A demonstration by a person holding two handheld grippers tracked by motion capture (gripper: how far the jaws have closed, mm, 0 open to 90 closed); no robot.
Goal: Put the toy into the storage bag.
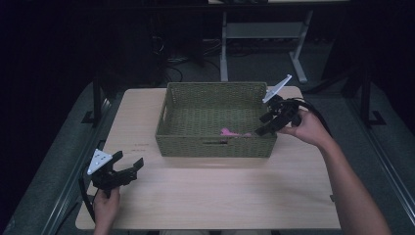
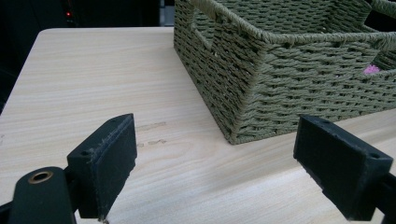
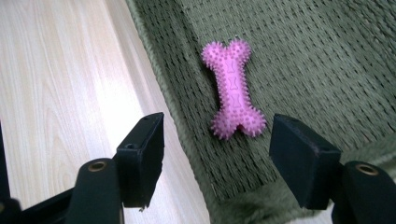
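Here the right gripper (image 1: 265, 125) hung wide open above the basket's (image 1: 210, 145) near-right corner, pink bone toy (image 3: 233, 89) just ahead on the floor. Left gripper (image 1: 128, 162) gaped wide, empty, basket corner ahead.

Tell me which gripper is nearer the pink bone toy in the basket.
Right. The right gripper hangs open at the basket's right front corner, just beside the pink bone toy. The left gripper is open over the table's near left, outside the basket.
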